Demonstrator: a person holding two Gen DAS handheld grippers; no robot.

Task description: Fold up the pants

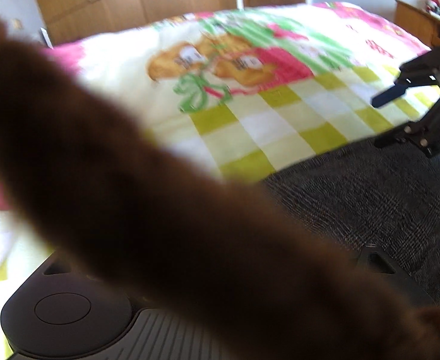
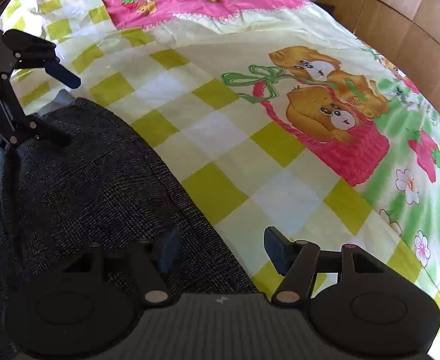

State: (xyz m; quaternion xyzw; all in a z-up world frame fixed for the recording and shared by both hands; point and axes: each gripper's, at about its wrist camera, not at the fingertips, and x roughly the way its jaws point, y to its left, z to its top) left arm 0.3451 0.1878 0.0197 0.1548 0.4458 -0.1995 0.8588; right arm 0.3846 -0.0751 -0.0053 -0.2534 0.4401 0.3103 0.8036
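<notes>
1. Left wrist view, far left: a brown, blurred shape point(image 1: 129, 180) sweeps from the upper left corner to the lower right and hides most of the picture. It is too close to the lens to name.
2. Behind it, a bed point(image 1: 280, 120) fills the middle, under a cover of yellow-green checks with cartoon puppies. A wooden wardrobe point(image 1: 129, 0) stands beyond.
3. Lower right: the pants point(image 1: 355, 195), dark grey tweed, lie flat on the near part of the bed.
4. Right edge: the right hand-held gripper point(image 1: 385, 118) reaches in above the pants with its fingers apart and nothing between them.
5. Right wrist view, far left: the left hand-held gripper point(image 2: 65, 108) is at the far end of the pants. Its fingers are spread, with the blue-padded one above the cover and the lower one just over the tweed. I judge it is lined up to take that end, but nothing is pinched yet.
6. Centre left: the pants run in a broad dark band from that gripper toward the camera, with one long edge lying straight across the checks.
7. Bottom centre: the right hand-held gripper's own fingers stand apart astride that edge, one over tweed and one over the cover. This likely sets up a grasp at the near end, so that both ends can be lifted together for a fold.
8. Far right: puppies, strawberries and flowers on the cover, then wood panelling.
</notes>
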